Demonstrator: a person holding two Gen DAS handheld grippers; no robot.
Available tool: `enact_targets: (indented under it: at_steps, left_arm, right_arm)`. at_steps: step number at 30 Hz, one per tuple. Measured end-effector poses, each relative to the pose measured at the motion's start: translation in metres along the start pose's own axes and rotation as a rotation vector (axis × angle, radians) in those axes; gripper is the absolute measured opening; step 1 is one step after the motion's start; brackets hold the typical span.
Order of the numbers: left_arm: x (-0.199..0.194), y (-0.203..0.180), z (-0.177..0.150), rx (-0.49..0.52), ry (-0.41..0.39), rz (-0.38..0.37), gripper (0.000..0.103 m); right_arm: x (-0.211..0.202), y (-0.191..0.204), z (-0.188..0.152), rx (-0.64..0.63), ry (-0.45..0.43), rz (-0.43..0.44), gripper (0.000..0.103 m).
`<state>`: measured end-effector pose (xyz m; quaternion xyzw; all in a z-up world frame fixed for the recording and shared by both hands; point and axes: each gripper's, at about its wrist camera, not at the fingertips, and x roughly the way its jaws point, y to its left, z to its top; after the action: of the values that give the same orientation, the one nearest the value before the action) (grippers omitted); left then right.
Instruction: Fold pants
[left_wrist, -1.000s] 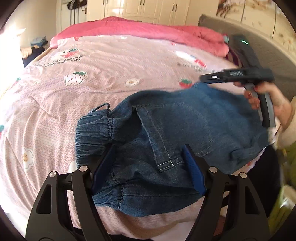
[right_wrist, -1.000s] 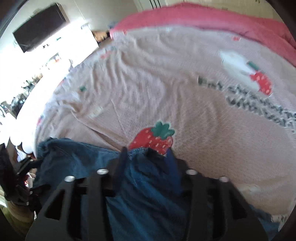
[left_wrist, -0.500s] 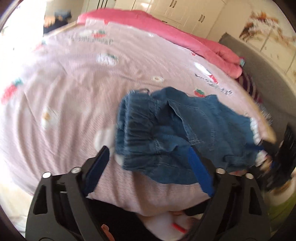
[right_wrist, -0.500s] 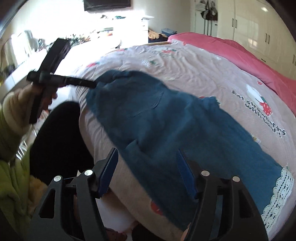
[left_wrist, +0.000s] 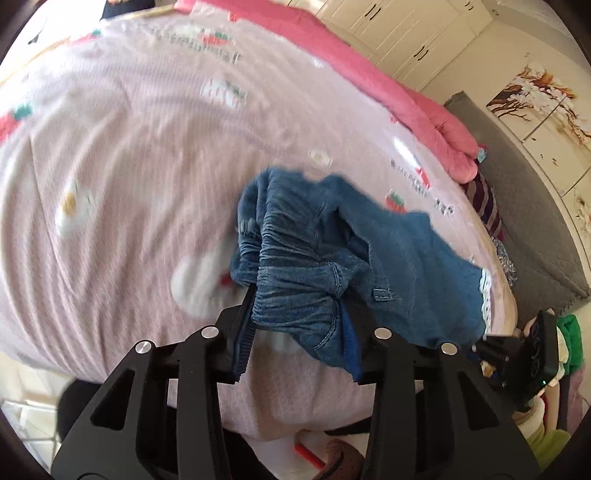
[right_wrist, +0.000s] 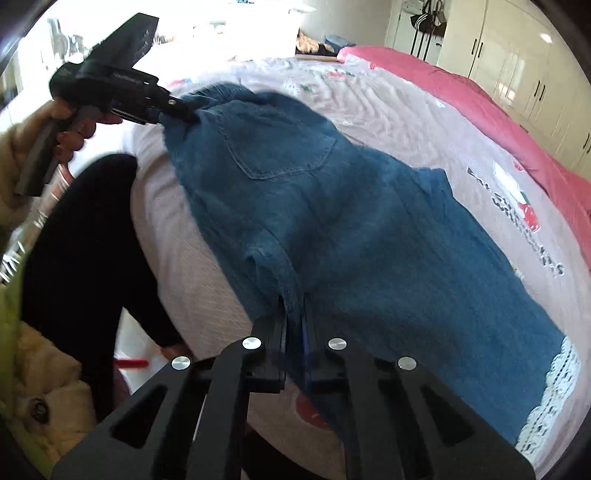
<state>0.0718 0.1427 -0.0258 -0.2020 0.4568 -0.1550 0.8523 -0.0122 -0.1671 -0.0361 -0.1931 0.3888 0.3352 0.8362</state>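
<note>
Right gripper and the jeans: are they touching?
Touching. The right wrist view shows the right gripper shut on a fold of the jeans.

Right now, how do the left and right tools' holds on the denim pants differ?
The left tool is closing on the bunched elastic waistband, jaws apart; the right tool is shut on a thin edge lower down the denim pants. The left bite is thick and gathered, the right flat. Both grip at the bed's near edge.

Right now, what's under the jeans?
Under the jeans lies the pink strawberry-print bedspread, showing all round them. A red strawberry print peeks out below their near edge. Whatever else of the print sits beneath the denim is covered.
</note>
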Motion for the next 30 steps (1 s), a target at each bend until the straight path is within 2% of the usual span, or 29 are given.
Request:
enact_targets:
  at_steps: [3,6,11,13,15,17,19,21,24,28,30]
  left_arm:
    - [-0.003,-0.001,0.004,0.023,-0.015,0.030,0.031]
    - [0.005,0.003,-0.003,0.026,0.005,0.061,0.031]
    - [0.012,0.012,-0.011,0.020,0.023,0.090,0.033]
    - [0.008,0.009,-0.010,0.032,0.015,0.094,0.036]
    - [-0.002,0.004,-0.008,0.054,-0.011,0.108,0.040]
    - [-0.012,-0.001,-0.006,0.078,-0.032,0.138,0.044]
    - [-0.024,-0.005,-0.003,0.092,-0.062,0.169,0.049]
    - [-0.033,-0.011,0.000,0.108,-0.094,0.199,0.050]
    - [-0.044,-0.027,0.006,0.159,-0.145,0.252,0.060]
    - [-0.038,-0.062,0.010,0.233,-0.158,0.218,0.067]
    - [-0.026,-0.081,0.011,0.269,-0.145,0.183,0.071]
  right_arm:
    - [0.007,0.006,-0.007,-0.017,0.030,0.002,0.005]
    - [0.016,0.009,-0.014,-0.012,0.042,0.002,0.006]
    - [0.012,0.009,-0.017,0.023,0.031,0.042,0.014]
    - [0.003,0.000,-0.018,0.105,0.019,0.124,0.023]
    - [-0.016,-0.011,-0.023,0.176,-0.044,0.176,0.028]
    - [-0.033,-0.023,-0.028,0.234,-0.097,0.193,0.037]
    - [-0.056,-0.043,-0.035,0.304,-0.169,0.173,0.052]
    - [-0.074,-0.062,-0.040,0.365,-0.217,0.127,0.054]
    - [-0.099,-0.095,-0.052,0.479,-0.277,0.002,0.062]
    - [-0.117,-0.139,-0.070,0.633,-0.288,-0.149,0.063]
    - [-0.119,-0.151,-0.074,0.663,-0.283,-0.204,0.063]
